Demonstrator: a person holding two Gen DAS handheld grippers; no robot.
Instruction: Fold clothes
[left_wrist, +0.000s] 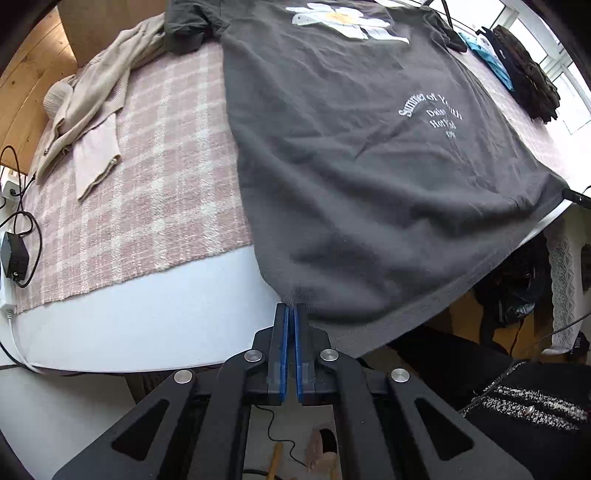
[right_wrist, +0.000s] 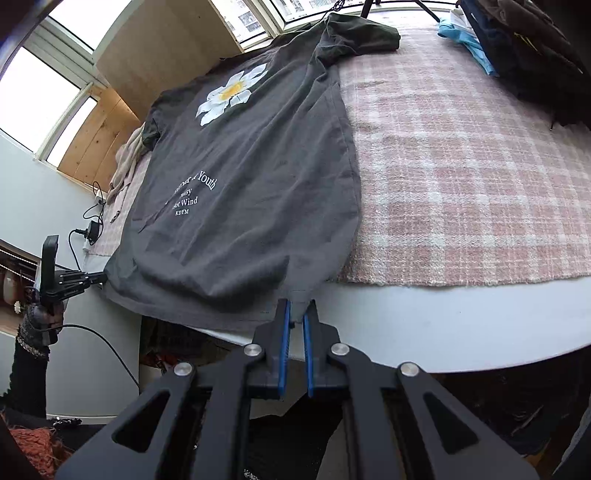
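A dark grey T-shirt (left_wrist: 351, 166) with a white daisy print and white lettering lies spread out on a pink plaid blanket (left_wrist: 147, 192), its hem hanging over the table's near edge. My left gripper (left_wrist: 294, 308) is shut on the shirt's lower left hem corner. In the right wrist view the same T-shirt (right_wrist: 240, 192) shows, and my right gripper (right_wrist: 298, 308) is shut on its lower right hem corner. The left gripper (right_wrist: 101, 277) is also in sight there, at the other corner.
A beige cardigan (left_wrist: 88, 107) lies crumpled at the blanket's left. A pile of dark and blue clothes (left_wrist: 524, 74) sits at the far right, also in the right wrist view (right_wrist: 524, 48). A charger with cables (left_wrist: 14, 254) lies at the left edge. The white table (left_wrist: 147, 317) shows beyond the blanket (right_wrist: 480, 166).
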